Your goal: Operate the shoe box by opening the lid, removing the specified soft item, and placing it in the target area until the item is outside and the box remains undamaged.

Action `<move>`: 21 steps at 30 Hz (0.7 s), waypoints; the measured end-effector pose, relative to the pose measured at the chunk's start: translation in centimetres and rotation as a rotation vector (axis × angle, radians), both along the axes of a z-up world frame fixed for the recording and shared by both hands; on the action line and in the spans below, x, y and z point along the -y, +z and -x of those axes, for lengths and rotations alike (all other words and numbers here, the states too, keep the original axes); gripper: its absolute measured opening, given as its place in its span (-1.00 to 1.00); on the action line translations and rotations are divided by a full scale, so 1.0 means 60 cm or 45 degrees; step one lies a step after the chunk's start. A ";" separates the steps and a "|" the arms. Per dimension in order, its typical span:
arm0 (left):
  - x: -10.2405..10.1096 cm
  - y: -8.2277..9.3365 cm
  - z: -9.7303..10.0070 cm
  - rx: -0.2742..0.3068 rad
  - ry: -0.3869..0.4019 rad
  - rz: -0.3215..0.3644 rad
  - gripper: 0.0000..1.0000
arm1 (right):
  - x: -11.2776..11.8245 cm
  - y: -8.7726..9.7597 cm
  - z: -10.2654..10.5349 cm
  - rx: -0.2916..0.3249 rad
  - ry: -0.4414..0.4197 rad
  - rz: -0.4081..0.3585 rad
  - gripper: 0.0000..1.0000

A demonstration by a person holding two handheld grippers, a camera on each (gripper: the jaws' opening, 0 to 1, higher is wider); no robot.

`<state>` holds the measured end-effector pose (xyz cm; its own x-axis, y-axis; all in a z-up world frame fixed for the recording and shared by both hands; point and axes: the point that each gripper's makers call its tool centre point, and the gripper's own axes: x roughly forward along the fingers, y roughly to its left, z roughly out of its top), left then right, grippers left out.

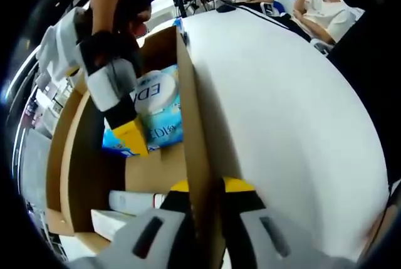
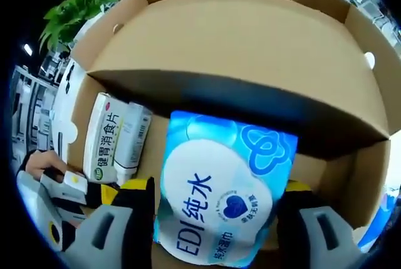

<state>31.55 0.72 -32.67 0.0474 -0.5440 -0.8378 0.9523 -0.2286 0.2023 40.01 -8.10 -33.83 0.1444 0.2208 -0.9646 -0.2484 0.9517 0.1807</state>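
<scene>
The brown cardboard shoe box stands open on a white table, its lid folded back. Inside lies a soft blue and white pack of wet wipes. My right gripper straddles this pack, with a yellow-tipped jaw pressed to each side. The left gripper view has that gripper reaching down into the box onto the wipes pack. My left gripper is shut on the box's upright side wall, one jaw inside and one outside. It appears again at the box's left edge, held by a hand.
A white and green packet and a slim white box lie inside the shoe box beside the wipes. The white table stretches away beside the box. People sit beyond its far edge. A green plant stands behind the box.
</scene>
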 end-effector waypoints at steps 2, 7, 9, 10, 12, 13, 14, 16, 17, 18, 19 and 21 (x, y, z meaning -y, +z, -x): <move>0.000 0.000 0.000 0.004 -0.001 -0.003 -0.83 | -0.007 -0.006 0.007 -0.010 0.006 0.035 0.77; -0.001 -0.001 0.000 0.007 -0.001 -0.006 -0.83 | -0.014 -0.010 0.034 -0.006 0.006 0.147 0.83; -0.001 0.000 0.002 0.009 -0.001 -0.006 -0.82 | -0.014 -0.015 0.041 -0.006 0.007 0.184 0.85; -0.001 0.000 0.003 0.010 -0.001 -0.006 -0.82 | -0.014 -0.016 0.041 -0.006 0.008 0.189 0.85; -0.001 0.000 0.003 0.011 -0.001 -0.008 -0.82 | -0.012 -0.018 0.043 -0.002 0.000 0.210 0.85; -0.001 0.000 0.003 0.012 -0.001 -0.009 -0.82 | -0.011 -0.018 0.043 -0.001 -0.005 0.217 0.85; -0.001 0.000 0.002 0.013 0.000 -0.010 -0.82 | -0.009 -0.019 0.043 0.000 -0.010 0.224 0.85; -0.001 0.000 0.002 0.015 0.000 -0.012 -0.82 | -0.008 -0.018 0.043 0.005 -0.026 0.229 0.84; -0.001 0.000 0.002 0.015 0.000 -0.012 -0.82 | -0.007 -0.018 0.043 0.010 -0.042 0.226 0.83; -0.001 0.000 0.003 0.015 -0.001 -0.012 -0.82 | -0.006 -0.018 0.043 0.016 -0.059 0.224 0.83; -0.001 0.000 0.003 0.016 -0.001 -0.012 -0.82 | -0.006 -0.017 0.042 0.021 -0.059 0.224 0.83; -0.002 -0.001 0.001 0.019 0.000 -0.016 -0.82 | -0.005 -0.017 0.042 0.040 -0.061 0.219 0.84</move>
<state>31.48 0.82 -32.72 0.0600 -0.5333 -0.8438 0.9490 -0.2316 0.2138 37.47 -7.77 -34.87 0.1813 0.0450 -0.9824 -0.2054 0.9787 0.0069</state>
